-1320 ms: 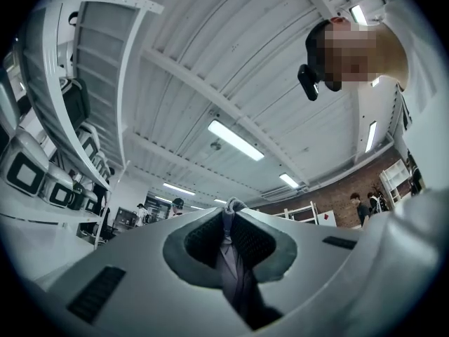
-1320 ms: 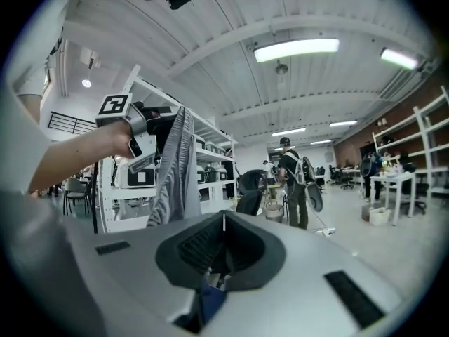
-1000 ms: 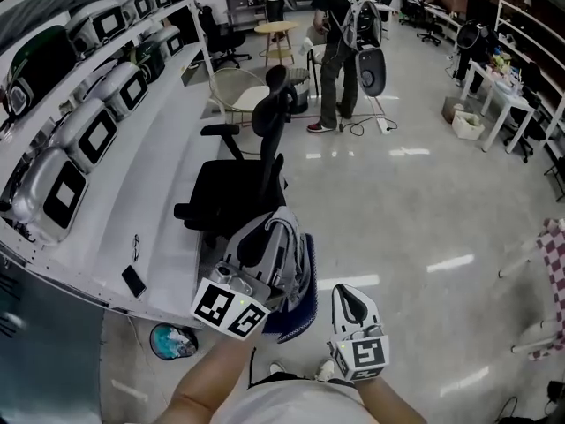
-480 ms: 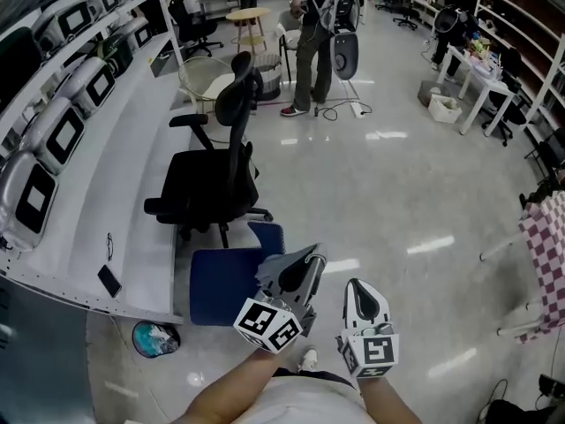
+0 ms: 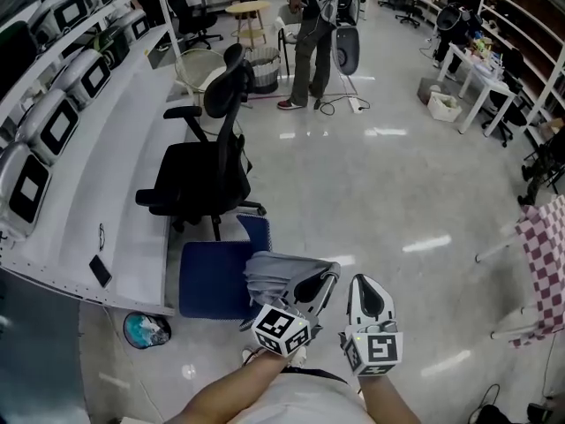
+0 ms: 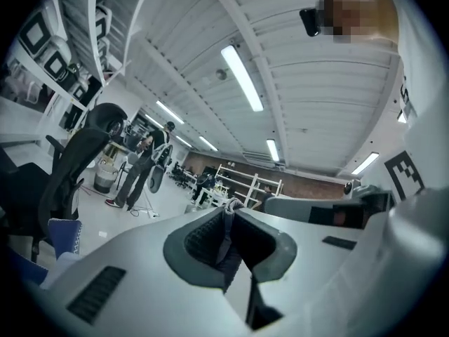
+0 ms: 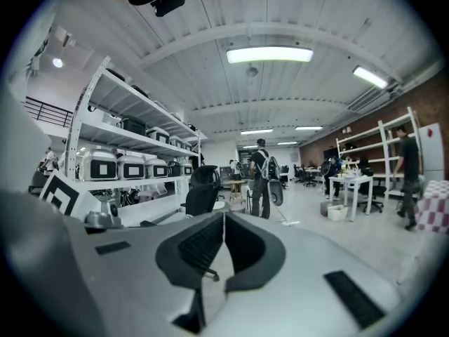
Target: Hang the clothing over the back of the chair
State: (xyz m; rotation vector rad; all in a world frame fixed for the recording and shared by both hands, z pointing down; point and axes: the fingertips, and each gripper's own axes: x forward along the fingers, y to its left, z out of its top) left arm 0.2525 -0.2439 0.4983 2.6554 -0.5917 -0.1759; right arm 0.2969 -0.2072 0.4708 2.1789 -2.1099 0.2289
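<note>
In the head view a blue chair (image 5: 210, 279) stands close in front of me, its back (image 5: 257, 230) on the far side. My left gripper (image 5: 323, 281) is shut on a grey piece of clothing (image 5: 281, 270), which hangs bunched at the blue seat's right edge. In the left gripper view a fold of grey clothing (image 6: 226, 253) is pinched between the pads of the left gripper (image 6: 228, 241). My right gripper (image 5: 365, 286) is beside the left one, shut and holding nothing; the right gripper view shows the right gripper (image 7: 223, 236) with its jaws together. A black office chair (image 5: 201, 162) stands beyond.
A long white bench (image 5: 115, 184) with a phone (image 5: 100, 270) and shelves of devices runs along the left. A teal object (image 5: 145, 329) lies on the floor under the bench. A person with a backpack (image 5: 314, 25) stands far ahead. A checkered cloth (image 5: 543, 259) hangs at the right.
My left gripper has come down and to the right with the grey clothing, from in front of the black chair to beside the blue seat. The right gripper stays low and shut.
</note>
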